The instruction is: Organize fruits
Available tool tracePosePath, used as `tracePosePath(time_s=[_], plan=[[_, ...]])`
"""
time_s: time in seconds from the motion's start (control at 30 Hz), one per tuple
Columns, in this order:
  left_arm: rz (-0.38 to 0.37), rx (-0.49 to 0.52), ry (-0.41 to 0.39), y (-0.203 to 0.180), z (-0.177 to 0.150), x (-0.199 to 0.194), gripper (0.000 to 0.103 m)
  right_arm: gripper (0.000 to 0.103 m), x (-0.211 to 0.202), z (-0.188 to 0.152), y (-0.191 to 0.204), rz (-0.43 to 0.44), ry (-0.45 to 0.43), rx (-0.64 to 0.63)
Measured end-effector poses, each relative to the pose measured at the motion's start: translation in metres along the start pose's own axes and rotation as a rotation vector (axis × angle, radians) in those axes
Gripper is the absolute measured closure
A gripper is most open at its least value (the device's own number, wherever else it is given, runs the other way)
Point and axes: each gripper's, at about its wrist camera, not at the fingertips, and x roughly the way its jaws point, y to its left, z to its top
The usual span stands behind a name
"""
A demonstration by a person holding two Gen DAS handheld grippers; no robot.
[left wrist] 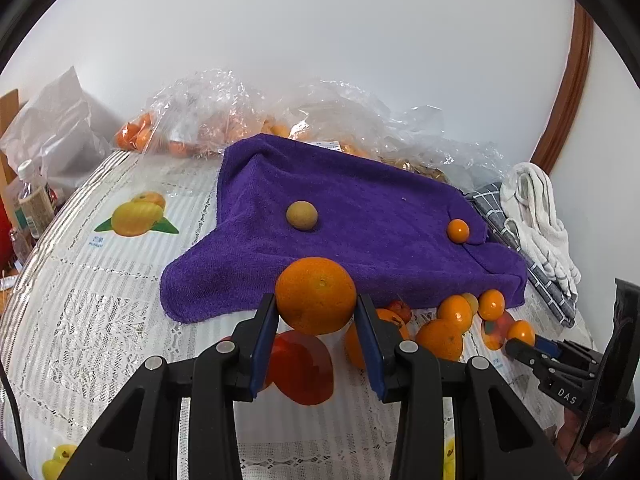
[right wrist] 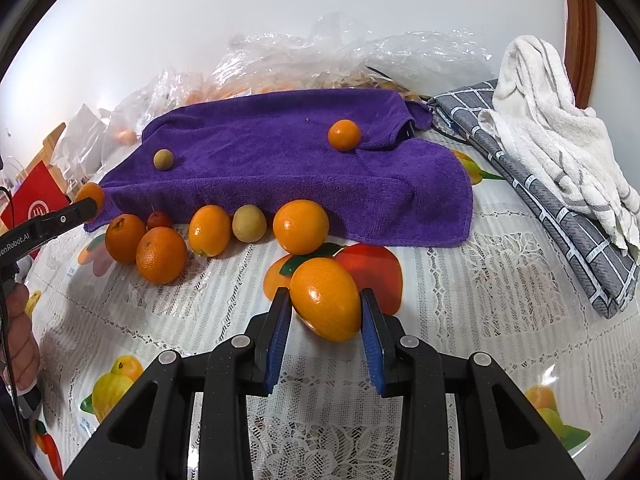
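My left gripper (left wrist: 316,302) is shut on a round orange (left wrist: 316,294), held just above the front edge of the purple towel (left wrist: 360,216). On the towel lie a brownish round fruit (left wrist: 302,216) and a small orange (left wrist: 458,231). My right gripper (right wrist: 325,296) is shut on an oval orange fruit (right wrist: 326,306) above the tablecloth. Along the towel's (right wrist: 280,168) near edge lies a row of several fruits: oranges (right wrist: 161,255) (right wrist: 301,226), a brownish one (right wrist: 249,223) and a small red one (right wrist: 160,220). The left gripper (right wrist: 93,202) shows at the far left.
Clear plastic bags (left wrist: 224,120) holding more oranges lie behind the towel. A grey checked cloth (right wrist: 568,236) and a white towel (right wrist: 560,140) sit at the right. Bottles (left wrist: 34,200) and a red box (right wrist: 34,200) stand at the left. The lace tablecloth (right wrist: 480,280) has printed fruit pictures.
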Motion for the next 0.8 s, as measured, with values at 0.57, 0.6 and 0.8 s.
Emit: tracePosePath(time_s=[0.57, 0.6, 0.8], plan=[[0.008, 0.037, -0.011, -0.0107, -0.0027, -0.0025, 0.066, 0.069, 0.0002, 0.0005, -0.0003, 0.015, 0.003, 0.007], [0.007, 0.036, -0.012, -0.0107, -0.0024, -0.0025, 0.066, 0.069, 0.0000, 0.0004, -0.0006, 0.015, 0.002, 0.008], [0.003, 0.021, -0.022, -0.0080, -0.0018, -0.0041, 0.066, 0.069, -0.0021, -0.0001, -0.0016, 0.021, -0.006, 0.017]])
